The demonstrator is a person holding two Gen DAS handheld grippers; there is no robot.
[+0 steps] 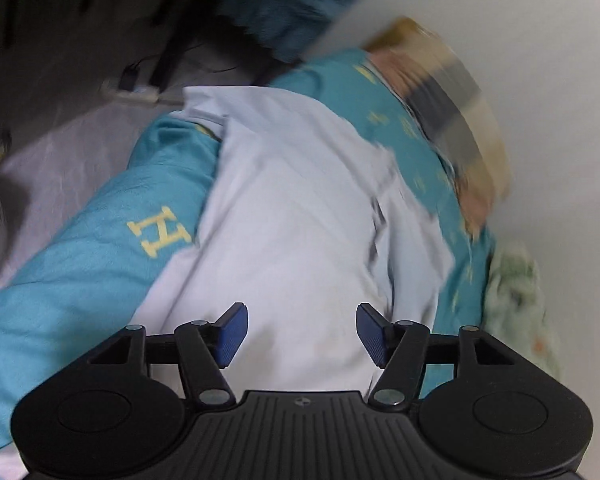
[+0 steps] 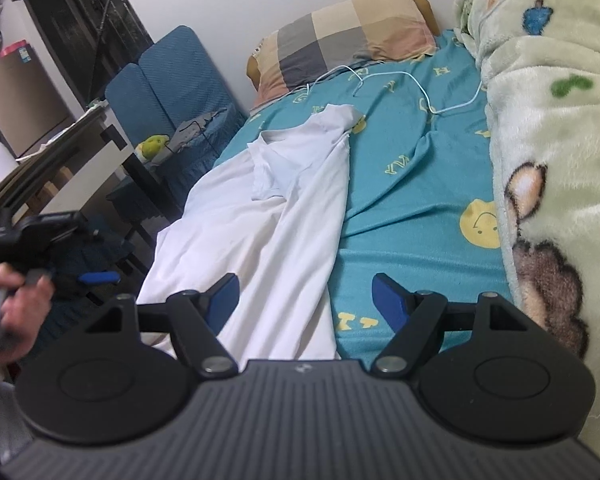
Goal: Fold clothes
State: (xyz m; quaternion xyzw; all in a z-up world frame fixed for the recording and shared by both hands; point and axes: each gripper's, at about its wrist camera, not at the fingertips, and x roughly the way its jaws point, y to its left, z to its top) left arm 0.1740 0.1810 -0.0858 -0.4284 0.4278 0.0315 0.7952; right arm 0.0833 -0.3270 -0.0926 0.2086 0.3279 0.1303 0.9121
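Right wrist view: one white shirt (image 2: 260, 208) lies lengthwise on the bed (image 2: 412, 184), along the left edge of the teal sheet, collar toward the pillow (image 2: 340, 36), one sleeve already laid in across the chest, so I'd guess the fold is partway done; right gripper (image 2: 304, 300) hovers above the hem end, jaws apart, nothing in them, right-hand pad over bare sheet and left-hand pad over cloth, probably lined up for the hem corner; left gripper (image 1: 298, 332) in the left wrist view (motion-blurred) is also apart and empty, over the shirt's lower body; in the right view it sits off the bed's left edge in the person's hand (image 2: 16, 300); count: 1 shirt, 1 pillow, 1 fleece blanket (image 2: 548, 152) bunched along the right side, 1 white cable (image 2: 412, 80) looping on the sheet beyond the collar, clear of the shirt; can't tell whether the far sleeve is tucked under
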